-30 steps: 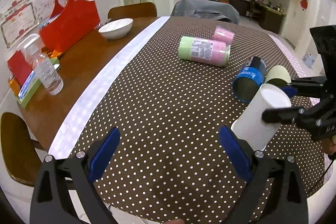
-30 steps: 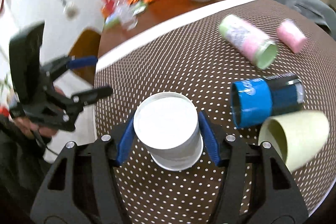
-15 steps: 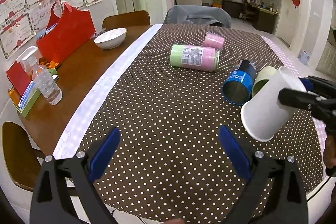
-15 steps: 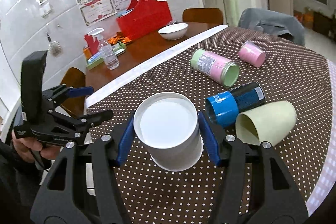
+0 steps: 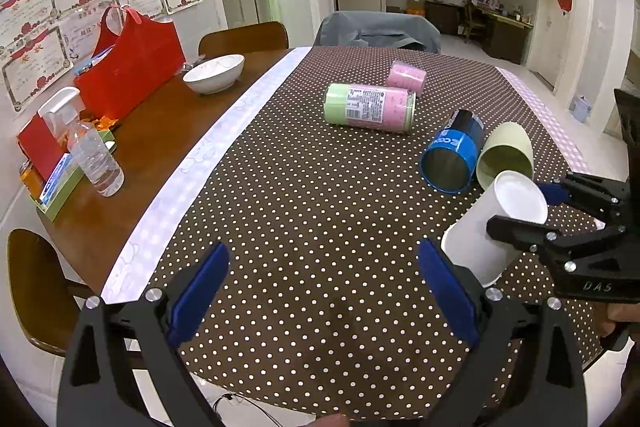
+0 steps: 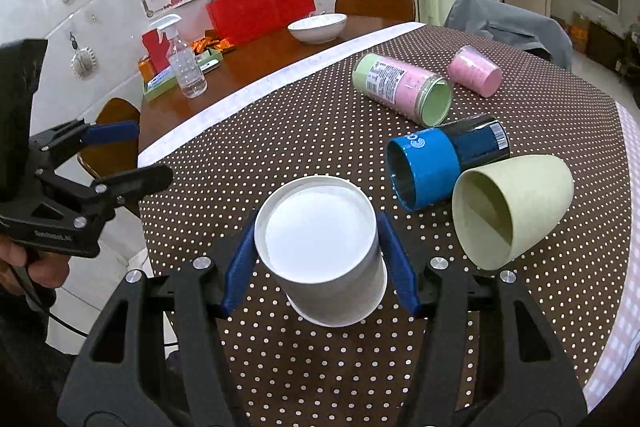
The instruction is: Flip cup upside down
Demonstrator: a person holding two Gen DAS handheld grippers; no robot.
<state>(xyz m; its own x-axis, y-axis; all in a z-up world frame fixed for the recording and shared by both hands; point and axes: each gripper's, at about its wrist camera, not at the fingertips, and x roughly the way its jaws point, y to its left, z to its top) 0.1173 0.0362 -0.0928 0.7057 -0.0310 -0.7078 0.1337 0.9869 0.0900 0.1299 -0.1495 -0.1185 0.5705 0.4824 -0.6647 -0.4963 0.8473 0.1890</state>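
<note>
A white paper cup (image 6: pixel 320 247) is held in my right gripper (image 6: pixel 318 259), whose blue pads are shut on its sides. Its closed base faces up and toward the right wrist camera, and its open mouth points down at the dotted tablecloth (image 6: pixel 280 131). In the left wrist view the cup (image 5: pixel 492 227) leans at the right, mouth low, and whether it touches the cloth I cannot tell. My left gripper (image 5: pixel 324 291) is open and empty over the table's near edge, left of the cup. It also shows at the left of the right wrist view (image 6: pixel 120 159).
Lying on the cloth beyond the cup are a blue cup (image 5: pixel 450 157), a pale green cup (image 5: pixel 506 157), a green-and-pink canister (image 5: pixel 370 107) and a pink cup (image 5: pixel 406 77). On the bare wood stand a white bowl (image 5: pixel 214 73), a red bag (image 5: pixel 128 67) and a spray bottle (image 5: pixel 90 151).
My right gripper has lowered the white cup from mid-air toward the cloth and turned it more upright, base up. My left gripper has stayed open in place.
</note>
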